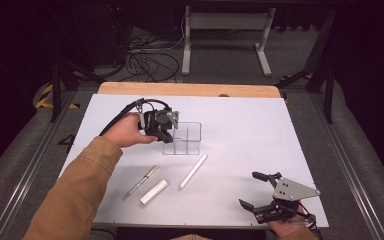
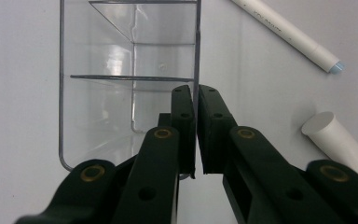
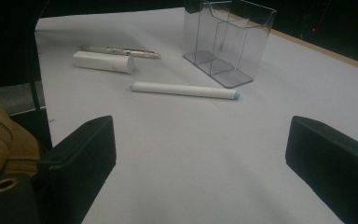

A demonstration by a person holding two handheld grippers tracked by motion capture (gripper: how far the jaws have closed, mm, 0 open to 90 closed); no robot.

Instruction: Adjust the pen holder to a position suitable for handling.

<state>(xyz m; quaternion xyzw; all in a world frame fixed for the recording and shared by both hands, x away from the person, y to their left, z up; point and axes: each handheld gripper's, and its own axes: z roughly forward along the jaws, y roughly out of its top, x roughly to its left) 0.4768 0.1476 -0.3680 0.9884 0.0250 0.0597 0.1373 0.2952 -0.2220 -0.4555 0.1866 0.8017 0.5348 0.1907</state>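
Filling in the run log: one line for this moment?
left gripper: shut on clear organizer wall | right gripper: open, idle | pens on table: three

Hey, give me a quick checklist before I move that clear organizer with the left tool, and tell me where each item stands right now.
1. Left tool closed on a wall of the clear organizer: ok, the jaws pinch the wall's edge.
2. Organizer compartments free of items: ok, nothing inside.
3. Right tool out of the way: ok, open and near the table's front edge.
4. Long white marker clear of the organizer: ok, lying apart in front of it.
5. Silver pen and short white tube clear: ok, nearer the front.
6. Grip firm enough to lift: cannot tell.
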